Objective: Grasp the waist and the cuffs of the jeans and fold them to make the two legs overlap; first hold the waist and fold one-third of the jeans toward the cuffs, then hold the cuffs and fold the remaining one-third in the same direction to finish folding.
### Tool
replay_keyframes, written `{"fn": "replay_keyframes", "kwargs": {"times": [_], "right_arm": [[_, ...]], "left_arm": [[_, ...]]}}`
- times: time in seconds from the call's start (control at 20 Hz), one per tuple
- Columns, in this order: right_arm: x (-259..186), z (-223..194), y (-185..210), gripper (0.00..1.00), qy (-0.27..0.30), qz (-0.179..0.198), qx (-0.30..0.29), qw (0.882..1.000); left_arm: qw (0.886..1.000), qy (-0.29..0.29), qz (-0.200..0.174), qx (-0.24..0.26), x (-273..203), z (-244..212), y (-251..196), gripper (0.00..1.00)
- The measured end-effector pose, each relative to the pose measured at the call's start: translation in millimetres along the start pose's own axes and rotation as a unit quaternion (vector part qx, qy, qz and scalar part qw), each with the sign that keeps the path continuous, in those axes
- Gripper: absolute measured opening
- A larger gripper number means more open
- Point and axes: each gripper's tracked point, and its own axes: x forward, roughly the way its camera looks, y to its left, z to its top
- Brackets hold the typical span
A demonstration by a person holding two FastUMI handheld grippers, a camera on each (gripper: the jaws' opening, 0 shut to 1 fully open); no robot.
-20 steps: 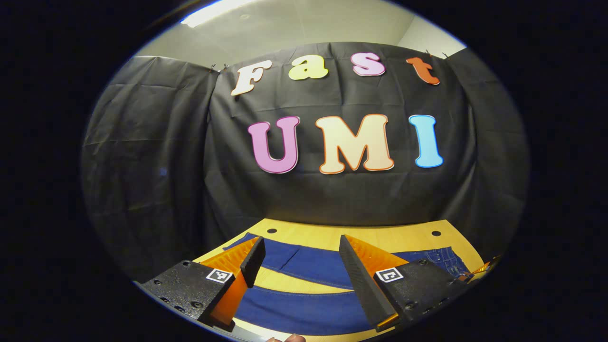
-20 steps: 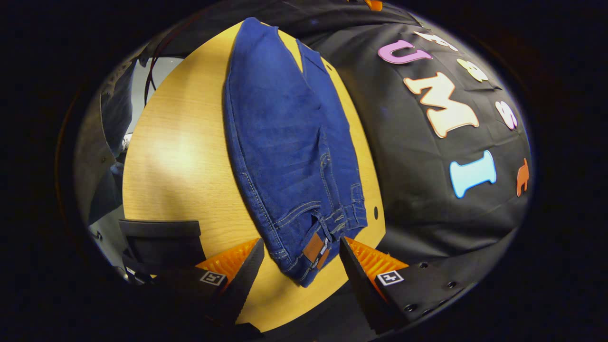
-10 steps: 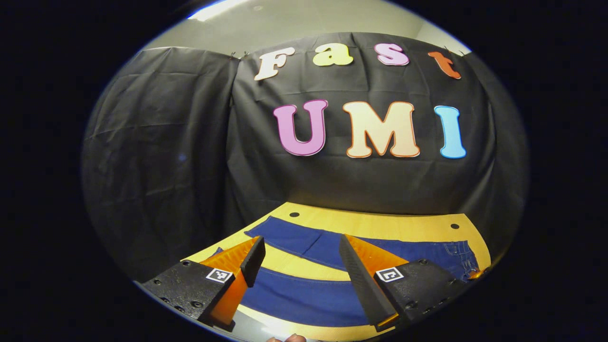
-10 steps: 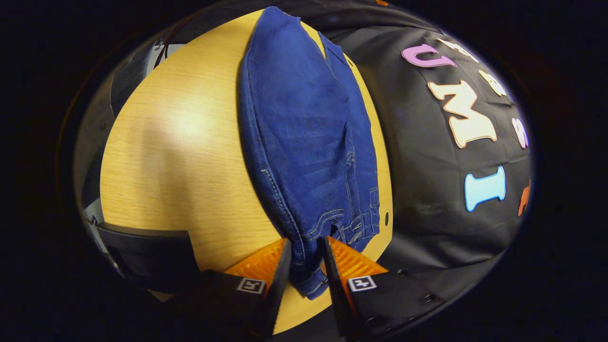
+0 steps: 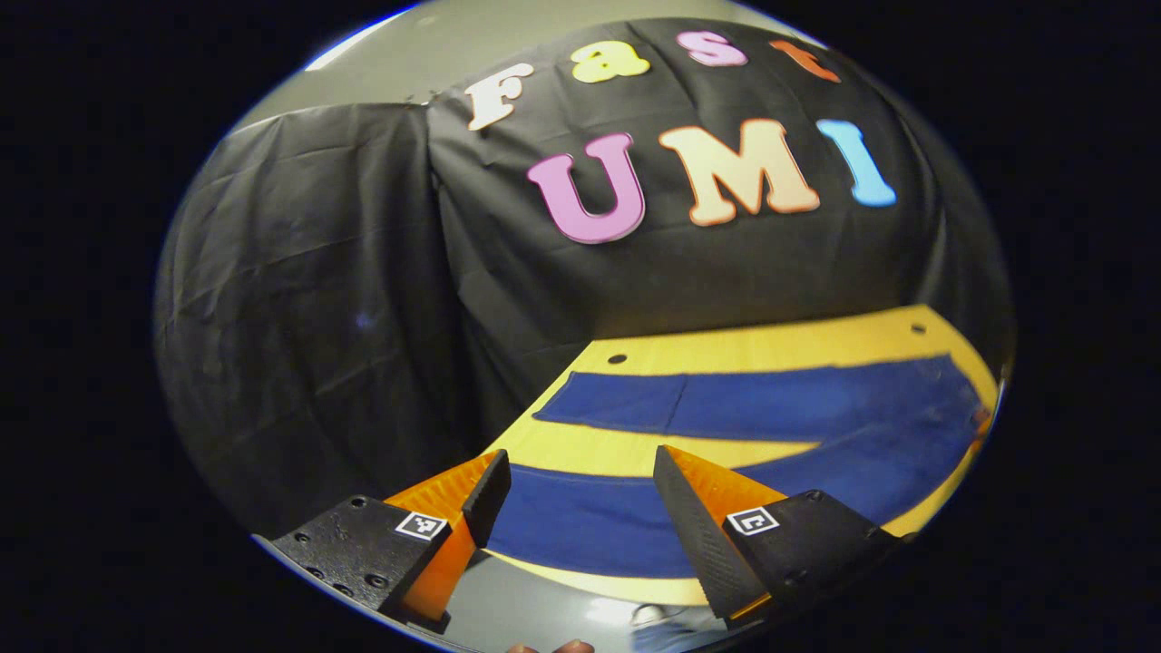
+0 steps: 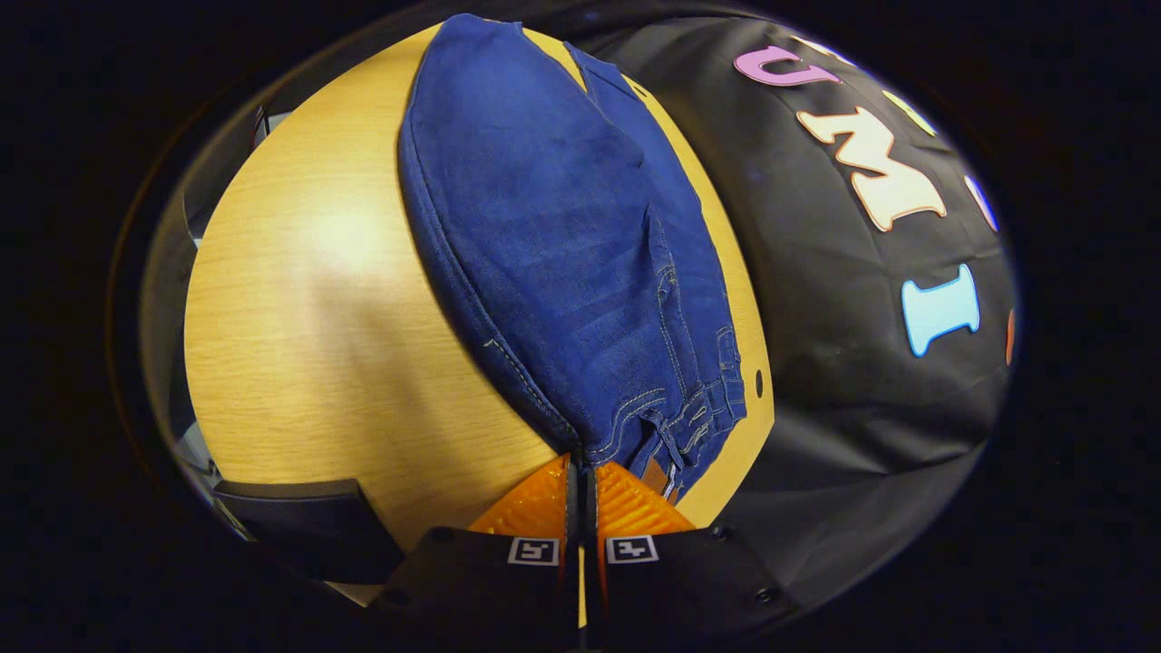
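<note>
Spanning wooden table (image 6: 299, 345): blue jeans (image 6: 562, 245).

the left gripper view sits low and near the table (image 5: 771, 343) edge, facing level across it toward the booth's wall, which takes the upper two thirds of the frame; its own fingers (image 5: 485, 494) stand at the bottom. the right gripper view looks steeply down from close above one end of the table (image 6: 299, 326), facing along its length, wall at the right. both views share the jeans (image 5: 726, 404) (image 6: 562, 254) lying lengthwise on the tabletop.
</note>
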Motion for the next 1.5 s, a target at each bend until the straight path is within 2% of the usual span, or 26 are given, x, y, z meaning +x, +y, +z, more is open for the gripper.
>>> {"fn": "replay_keyframes", "kwargs": {"times": [0.1,0.25,0.35,0.55,0.8,1.0,1.15,1.2,1.25,1.3,1.4,1.45,1.5], "right_arm": [[1.0,0.4,0.4,0.05,0.011,-0.005,-0.015,1.000],[2.7,-2.7,1.6,0.05,0.033,0.001,-0.004,0.999],[1.9,-1.0,1.4,0.05,0.044,0.006,0.003,0.999],[1.9,-1.1,0.4,0.05,0.060,0.011,-0.003,0.998],[3.6,-1.5,1.1,0.05,0.074,0.017,-0.005,0.997],[4.0,-1.7,0.9,0.05,0.080,0.017,-0.002,0.997],[4.1,-0.6,0.2,0.05,0.082,0.015,0.000,0.996],[3.6,-0.4,0.8,0.05,0.083,0.013,0.001,0.996],[4.4,-1.8,0.6,0.05,0.085,0.012,0.001,0.996],[4.2,-1.5,0.3,0.05,0.086,0.009,0.002,0.996],[4.3,-0.3,-0.7,0.05,0.091,0.005,0.007,0.996],[4.3,0.0,-1.2,0.05,0.095,0.003,0.011,0.995],[4.9,-0.6,-1.4,0.05,0.101,0.001,0.017,0.995]], "left_arm": [[0.996,0.045,-0.014,0.082,10.9,-42.9,16.3,0.96],[0.976,0.082,-0.029,0.197,26.5,-85.9,37.5,0.96],[0.958,0.105,-0.044,0.262,40.0,-108.2,45.5,0.96],[0.914,0.123,-0.068,0.381,58.7,-146.0,56.7,0.95],[0.870,0.147,-0.092,0.462,79.3,-184.7,63.5,0.95],[0.857,0.168,-0.096,0.477,102.6,-199.8,64.7,0.95],[0.844,0.168,-0.100,0.500,118.0,-202.4,61.3,0.95],[0.840,0.160,-0.104,0.508,123.6,-200.0,56.9,1.00],[0.836,0.154,-0.104,0.517,127.6,-199.5,53.1,0.92],[0.831,0.145,-0.108,0.526,132.4,-197.2,49.2,0.89],[0.821,0.139,-0.121,0.540,140.9,-202.1,42.2,0.77],[0.816,0.142,-0.132,0.544,141.8,-207.4,38.0,0.64],[0.814,0.141,-0.140,0.546,142.0,-212.5,36.6,0.45]]}}
